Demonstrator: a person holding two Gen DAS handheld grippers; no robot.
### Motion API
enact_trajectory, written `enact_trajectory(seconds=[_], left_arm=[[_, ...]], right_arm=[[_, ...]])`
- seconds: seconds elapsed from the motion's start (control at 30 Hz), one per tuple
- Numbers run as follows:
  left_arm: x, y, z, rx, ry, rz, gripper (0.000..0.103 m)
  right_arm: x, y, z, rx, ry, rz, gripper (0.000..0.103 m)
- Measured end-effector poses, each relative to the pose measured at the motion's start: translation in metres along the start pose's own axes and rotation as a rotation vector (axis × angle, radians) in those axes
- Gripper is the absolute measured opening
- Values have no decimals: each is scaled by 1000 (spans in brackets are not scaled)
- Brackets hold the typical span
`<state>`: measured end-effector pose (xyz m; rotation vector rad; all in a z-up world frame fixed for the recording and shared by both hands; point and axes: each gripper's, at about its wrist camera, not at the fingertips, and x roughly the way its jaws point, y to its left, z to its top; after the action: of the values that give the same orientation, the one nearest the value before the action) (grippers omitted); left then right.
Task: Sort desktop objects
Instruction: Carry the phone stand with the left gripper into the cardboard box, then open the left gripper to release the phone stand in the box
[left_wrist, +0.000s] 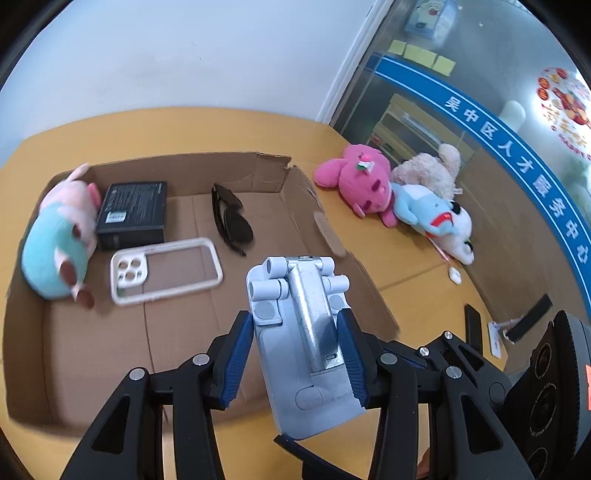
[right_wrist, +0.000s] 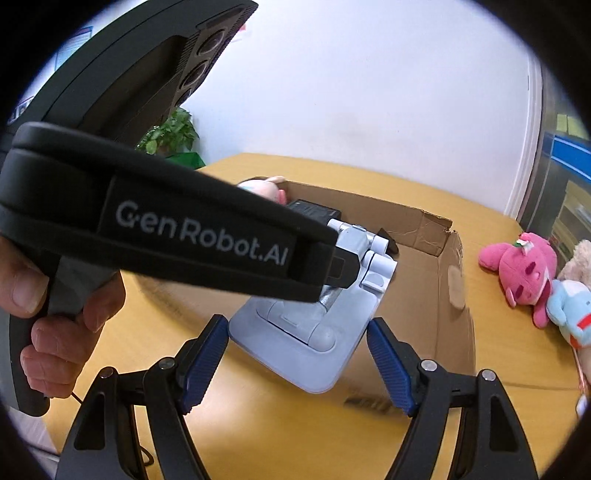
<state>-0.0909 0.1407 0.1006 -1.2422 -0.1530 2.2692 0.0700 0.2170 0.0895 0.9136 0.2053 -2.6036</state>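
A white and grey folding phone stand (left_wrist: 306, 314) hangs above the near edge of an open cardboard box (left_wrist: 258, 173). My left gripper (left_wrist: 294, 314) is shut on it, blue pads pressing its two long sides. In the right wrist view the stand's wide base (right_wrist: 295, 350) lies between the blue pads of my right gripper (right_wrist: 297, 321), which touch both of its edges. The left gripper's black body (right_wrist: 184, 229) crosses that view, held by a hand (right_wrist: 55, 325). Inside the box lie a teal and pink plush pig (left_wrist: 59, 236), a black carton (left_wrist: 133, 214), sunglasses (left_wrist: 231, 218) and a white phone case (left_wrist: 166, 271).
On the yellow table (left_wrist: 406, 273) right of the box lie a pink plush (left_wrist: 364, 181), a beige plush (left_wrist: 428, 170) and a blue and white plush (left_wrist: 432, 214). Two dark flat objects (left_wrist: 472, 325) lie near the right edge. A wall and a glass partition stand behind; a plant (right_wrist: 173, 133) is at the far left.
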Motion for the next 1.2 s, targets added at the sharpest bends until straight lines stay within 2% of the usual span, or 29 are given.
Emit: enact_trajectory(seconds=[0.07, 0.2, 0.33, 0.6, 0.73, 0.77, 0.87, 0.93, 1.0, 1.07, 1.13, 1.2], left_arm=[[16, 9, 10, -29, 27, -10, 44], [62, 32, 29, -96, 118, -26, 44], [105, 50, 33, -162, 206, -35, 44], [153, 66, 19, -261, 352, -54, 44], [164, 60, 8, -255, 426, -113, 43], [164, 59, 6, -247, 422, -108, 43], [151, 58, 4, -235, 388, -86, 43], [127, 55, 4, -194, 319, -61, 44], [97, 50, 4, -124, 229, -16, 46], [51, 45, -2, -28, 95, 81, 52], [8, 42, -15, 52, -53, 178, 75], [-29, 40, -34, 111, -201, 296, 87]], right_arm=[[4, -3, 0, 18, 27, 14, 77], [39, -27, 11, 68, 115, 62, 77], [75, -50, 8, 127, 219, 105, 77], [123, -78, -6, 199, 415, 137, 77], [135, -81, -17, 208, 492, 108, 77], [137, -84, -20, 218, 504, 96, 76], [148, -106, -16, 254, 505, 74, 76], [139, -111, -12, 267, 484, 60, 76], [121, -111, -6, 269, 443, 38, 76], [104, -109, -1, 250, 378, 3, 79], [76, -95, 4, 216, 268, -69, 82], [59, -79, 1, 195, 148, -124, 84]])
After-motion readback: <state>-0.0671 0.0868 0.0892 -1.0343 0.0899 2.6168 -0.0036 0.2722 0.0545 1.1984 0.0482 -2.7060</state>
